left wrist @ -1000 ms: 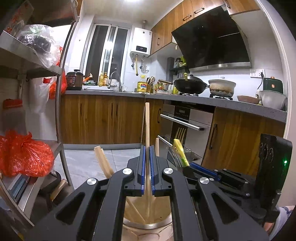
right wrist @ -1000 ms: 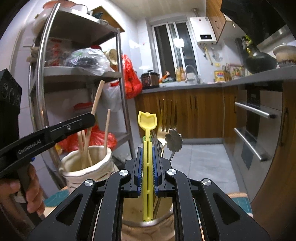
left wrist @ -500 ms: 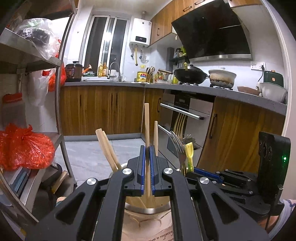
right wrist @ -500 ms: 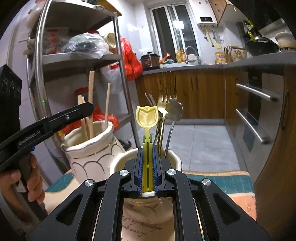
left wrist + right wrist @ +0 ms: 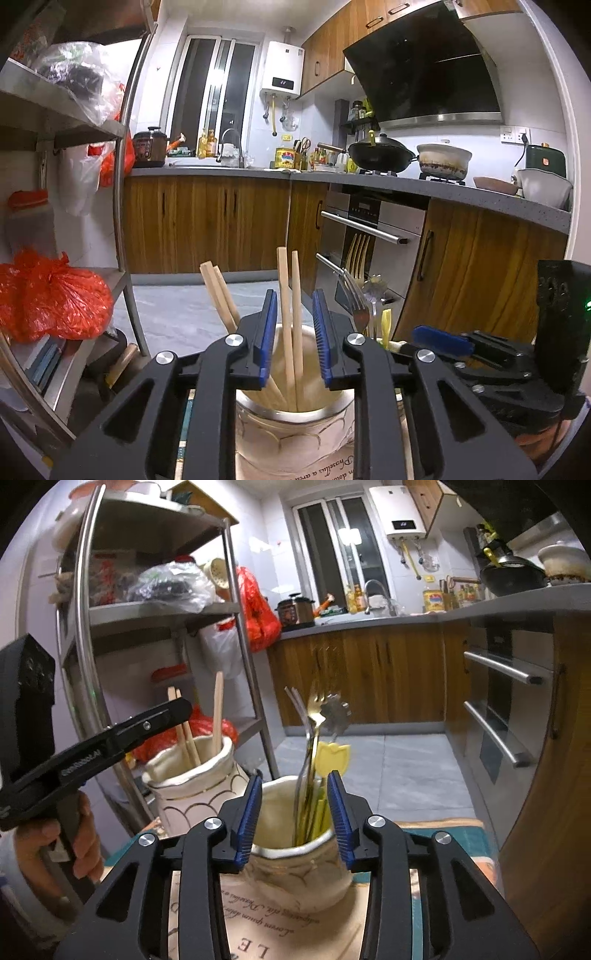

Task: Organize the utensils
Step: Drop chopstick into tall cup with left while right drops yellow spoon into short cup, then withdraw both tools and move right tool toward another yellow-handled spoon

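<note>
Jaws of both grippers opening: left gripper (image 5: 294, 334) releasing wooden chopsticks (image 5: 290, 317) into scalloped cream jar (image 5: 192, 779), right gripper (image 5: 293, 808) freeing yellow tulip-topped plastic spoon (image 5: 331, 759); you're withdrawing best straight back, avoiding snagging handles.

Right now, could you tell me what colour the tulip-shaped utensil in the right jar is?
Yellow tulip-shaped utensil; clearest in the right wrist view.

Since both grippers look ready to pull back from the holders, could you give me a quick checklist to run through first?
1. Left gripper jaws opening, pads off the chopsticks: ok.
2. Chopsticks standing in the left holder: ok.
3. Right gripper jaws opening, clear of the yellow utensil: ok.
4. Yellow utensil in the right holder with the fork: ok.
5. Holders stable on the mat: cannot tell.
</note>
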### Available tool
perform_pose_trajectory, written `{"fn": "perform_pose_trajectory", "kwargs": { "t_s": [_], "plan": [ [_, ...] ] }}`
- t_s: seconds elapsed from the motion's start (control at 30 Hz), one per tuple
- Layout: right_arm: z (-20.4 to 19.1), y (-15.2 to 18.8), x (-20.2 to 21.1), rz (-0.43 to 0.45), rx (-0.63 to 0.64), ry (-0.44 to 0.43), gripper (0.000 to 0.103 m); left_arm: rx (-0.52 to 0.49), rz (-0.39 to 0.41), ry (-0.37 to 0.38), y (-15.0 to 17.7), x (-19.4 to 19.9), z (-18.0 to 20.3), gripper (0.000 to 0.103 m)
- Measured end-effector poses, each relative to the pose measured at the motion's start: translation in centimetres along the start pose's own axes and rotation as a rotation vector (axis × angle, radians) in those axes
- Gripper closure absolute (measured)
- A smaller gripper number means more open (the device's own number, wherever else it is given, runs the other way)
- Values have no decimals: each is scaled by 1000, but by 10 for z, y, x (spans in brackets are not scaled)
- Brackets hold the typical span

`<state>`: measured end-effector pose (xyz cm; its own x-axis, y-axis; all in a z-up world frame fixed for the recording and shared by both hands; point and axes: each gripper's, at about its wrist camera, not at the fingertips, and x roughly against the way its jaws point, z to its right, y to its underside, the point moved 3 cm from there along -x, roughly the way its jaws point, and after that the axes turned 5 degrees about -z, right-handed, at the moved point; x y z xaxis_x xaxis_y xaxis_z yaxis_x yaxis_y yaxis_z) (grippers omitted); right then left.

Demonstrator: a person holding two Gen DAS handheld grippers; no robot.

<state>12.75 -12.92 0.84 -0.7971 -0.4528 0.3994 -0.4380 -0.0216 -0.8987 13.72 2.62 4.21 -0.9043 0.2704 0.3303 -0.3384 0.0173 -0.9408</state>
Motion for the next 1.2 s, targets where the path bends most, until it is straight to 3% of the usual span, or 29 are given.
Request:
{"fn": "perform_pose_trajectory", "kwargs": {
  "t_s": [0.07, 0.17, 0.27, 0.5, 0.67, 0.87, 1.2],
  "plan": [
    [3, 1, 9, 8, -7, 9, 60, -9, 9, -4, -1, 4, 3, 79],
    [6, 3, 22, 19, -11, 30, 49, -19, 24, -8, -3, 13, 7, 70],
    [11, 7, 33, 24, -19, 47, 34, -34, 35, -6, -3, 23, 14, 68],
    [17, 16, 52, 38, -31, 70, 10, -31, 60, -8, 0, 51, 21, 36],
    [15, 23, 61, 37, -8, 95, 7, -13, 49, -22, 8, 64, 20, 16],
    [13, 30, 72, 34, 16, 152, 5, -7, -10, -10, 26, 73, 22, 6],
    [18, 39, 79, -7, 0, 197, 5, 10, -112, -21, 57, 86, 25, 6]
  ]
}}
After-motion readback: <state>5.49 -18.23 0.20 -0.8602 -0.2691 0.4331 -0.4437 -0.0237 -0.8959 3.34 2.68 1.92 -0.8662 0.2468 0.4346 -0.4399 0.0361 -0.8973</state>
